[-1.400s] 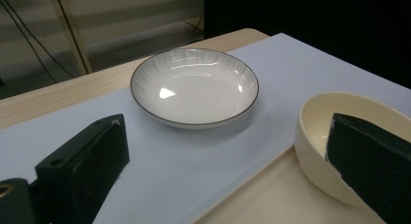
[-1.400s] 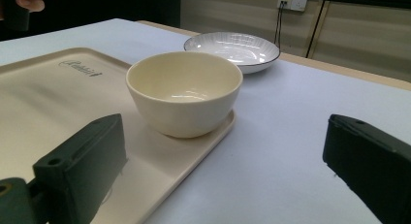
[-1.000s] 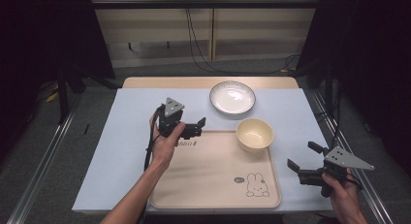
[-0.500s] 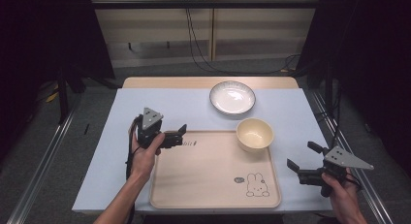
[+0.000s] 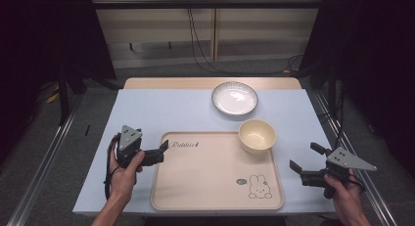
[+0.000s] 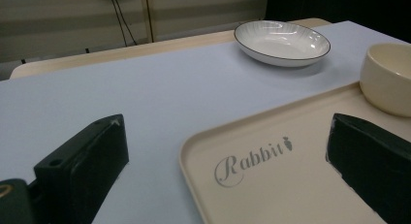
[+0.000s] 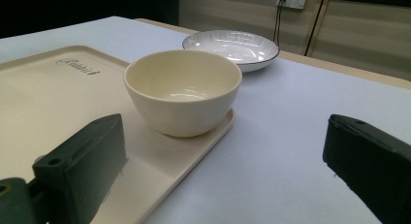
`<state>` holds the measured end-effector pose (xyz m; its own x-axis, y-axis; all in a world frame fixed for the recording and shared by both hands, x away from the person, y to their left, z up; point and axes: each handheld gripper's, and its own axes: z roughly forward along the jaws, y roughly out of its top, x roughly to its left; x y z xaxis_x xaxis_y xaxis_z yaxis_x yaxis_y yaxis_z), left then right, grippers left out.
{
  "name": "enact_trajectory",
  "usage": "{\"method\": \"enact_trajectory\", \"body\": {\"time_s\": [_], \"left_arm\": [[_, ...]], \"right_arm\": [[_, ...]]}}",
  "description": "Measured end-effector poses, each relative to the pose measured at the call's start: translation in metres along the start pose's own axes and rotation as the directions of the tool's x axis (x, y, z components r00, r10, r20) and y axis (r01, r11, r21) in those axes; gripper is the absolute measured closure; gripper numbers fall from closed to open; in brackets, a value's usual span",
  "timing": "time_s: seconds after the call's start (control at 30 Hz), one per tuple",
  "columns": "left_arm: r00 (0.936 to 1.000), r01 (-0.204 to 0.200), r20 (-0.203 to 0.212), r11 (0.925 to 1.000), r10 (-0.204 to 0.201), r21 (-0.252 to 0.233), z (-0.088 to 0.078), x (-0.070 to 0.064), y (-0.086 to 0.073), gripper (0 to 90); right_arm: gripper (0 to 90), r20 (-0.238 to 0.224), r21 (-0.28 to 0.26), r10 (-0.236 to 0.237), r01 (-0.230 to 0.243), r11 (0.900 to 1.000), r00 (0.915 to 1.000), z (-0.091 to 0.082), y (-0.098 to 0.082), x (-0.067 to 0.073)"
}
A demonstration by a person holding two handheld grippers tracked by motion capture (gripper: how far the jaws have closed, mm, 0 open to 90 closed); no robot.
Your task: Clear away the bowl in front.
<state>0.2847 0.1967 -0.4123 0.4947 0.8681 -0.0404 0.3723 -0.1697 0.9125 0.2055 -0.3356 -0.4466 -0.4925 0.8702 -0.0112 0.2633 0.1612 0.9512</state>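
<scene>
Lying lengthwise left to right, tray, left tongs agape at its corner

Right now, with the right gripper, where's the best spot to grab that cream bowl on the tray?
Probably the cream bowl rim on its near right side. It sits upright and empty in the tray corner, so one jaw could drop inside and one outside. The right gripper is open and faces that side across bare table.

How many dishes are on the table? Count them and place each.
2. A cream bowl stands in the far right corner of the tray; a white plate lies on the table beyond it.
</scene>
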Motion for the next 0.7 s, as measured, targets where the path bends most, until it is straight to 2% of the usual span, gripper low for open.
{"method": "enact_trajectory", "body": {"time_s": [0.03, 0.1, 0.17, 0.4, 0.47, 0.53, 0.63, 0.7], "left_arm": [[0.9999, 0.012, -0.004, 0.9999, -0.012, -0.002, -0.003, 0.002, -0.002, 1.4], [0.9999, 0.01, -0.003, 0.9999, -0.01, 0.005, -0.009, 0.005, -0.005, 1.5], [0.9995, 0.024, -0.021, 0.9997, -0.023, 0.009, -0.015, 0.007, -0.008, 1.4], [0.9986, 0.018, -0.049, 0.9995, -0.017, 0.027, -0.03, 0.009, -0.019, 1.8], [0.9981, 0.037, -0.051, 0.999, -0.036, 0.026, -0.036, 0.011, -0.02, 1.6], [0.9978, 0.023, -0.063, 0.9994, -0.021, 0.025, -0.04, 0.011, -0.023, 1.4], [0.9964, 0.05, -0.069, 0.9986, -0.049, 0.017, -0.046, 0.01, -0.031, 1.4], [0.9961, 0.056, -0.07, 0.9979, -0.054, 0.031, -0.048, 0.011, -0.037, 1.4]], "right_arm": [[1.4, 0.001, -0.001, -0.001, 0.001, 1.0, 1.0, 0.0, 0.0, 0.0], [1.4, 0.003, -0.001, 0.001, -0.001, 1.0, 1.0, -0.001, 0.0, 0.0], [1.4, 0.002, -0.001, 0.0, 0.0, 1.0, 1.0, 0.0, 0.0, 0.0], [1.4, 0.007, 0.002, -0.001, 0.001, 1.0, 1.0, 0.0, 0.0, 0.0], [1.4, 0.008, 0.006, 0.005, -0.005, 1.0, 1.0, 0.001, 0.0, 0.001], [1.4, 0.01, 0.005, 0.006, -0.006, 1.0, 0.9999, 0.001, -0.001, 0.001], [1.4, 0.012, 0.004, 0.003, -0.003, 1.0, 0.9999, 0.001, 0.0, 0.0], [1.4, 0.011, 0.006, 0.007, -0.007, 1.0, 0.9999, 0.0, 0.0, 0.0]]}}
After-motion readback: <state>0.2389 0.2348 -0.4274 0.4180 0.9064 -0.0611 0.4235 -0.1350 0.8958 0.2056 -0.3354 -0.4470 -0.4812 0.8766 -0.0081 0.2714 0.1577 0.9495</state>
